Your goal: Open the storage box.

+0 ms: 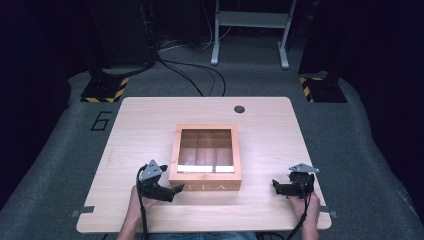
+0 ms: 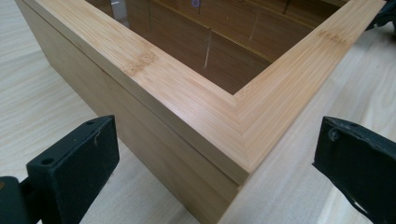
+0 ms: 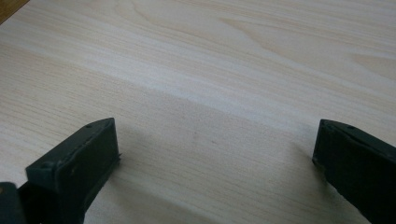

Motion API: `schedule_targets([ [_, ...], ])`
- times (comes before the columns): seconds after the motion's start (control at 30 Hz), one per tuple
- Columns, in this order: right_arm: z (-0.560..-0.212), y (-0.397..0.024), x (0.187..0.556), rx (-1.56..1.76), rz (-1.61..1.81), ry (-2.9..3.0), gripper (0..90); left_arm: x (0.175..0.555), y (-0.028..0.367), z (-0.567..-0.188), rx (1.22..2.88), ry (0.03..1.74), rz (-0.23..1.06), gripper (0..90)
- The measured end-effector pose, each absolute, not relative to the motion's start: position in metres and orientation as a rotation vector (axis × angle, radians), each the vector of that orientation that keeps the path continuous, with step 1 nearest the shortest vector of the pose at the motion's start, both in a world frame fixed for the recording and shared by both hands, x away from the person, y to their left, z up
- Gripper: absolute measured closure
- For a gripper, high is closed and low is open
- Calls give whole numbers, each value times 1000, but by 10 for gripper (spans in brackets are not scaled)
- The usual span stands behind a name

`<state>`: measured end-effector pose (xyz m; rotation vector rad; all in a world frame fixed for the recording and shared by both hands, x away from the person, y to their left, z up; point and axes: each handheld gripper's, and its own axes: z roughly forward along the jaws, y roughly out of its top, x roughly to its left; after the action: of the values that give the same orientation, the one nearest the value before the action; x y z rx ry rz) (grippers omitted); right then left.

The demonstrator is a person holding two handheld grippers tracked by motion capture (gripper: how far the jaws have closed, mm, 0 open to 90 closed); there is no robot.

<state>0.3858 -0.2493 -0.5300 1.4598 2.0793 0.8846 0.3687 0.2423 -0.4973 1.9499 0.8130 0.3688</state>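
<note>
One wooden surface (image 1: 150,125) carries one wooden box (image 1: 205,158), lettered TEA on its front wall, near the middle toward the person's edge. A glass pane in its lid shows dividers inside. A small dark hole (image 1: 239,109) sits near the far edge. Two claws: the left claw (image 1: 176,189), jaws spread wide, straddles the box's near left corner; the right claw (image 1: 276,187), jaws likewise apart, hovers over bare wood well right of the box.

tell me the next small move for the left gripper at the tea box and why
Probably ease the left gripper forward a little so its open jaws straddle the near corner of the wooden tea box. That corner sits between the jaws but still ahead of them, lid shut. The right gripper is open over bare table, away from the box.
</note>
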Motion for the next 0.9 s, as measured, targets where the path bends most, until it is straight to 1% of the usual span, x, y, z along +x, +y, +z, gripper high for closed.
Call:
schedule_targets([
  [0.23,-530,-249,386,1460,885,2079,0,370,236,-501,1938,823,393,8],
  [0.37,-530,-250,386,1463,883,2074,0,371,234,-502,1931,812,392,54],
  [0.9,-530,-250,386,1462,882,2073,0,369,238,-502,1919,816,382,88],
])
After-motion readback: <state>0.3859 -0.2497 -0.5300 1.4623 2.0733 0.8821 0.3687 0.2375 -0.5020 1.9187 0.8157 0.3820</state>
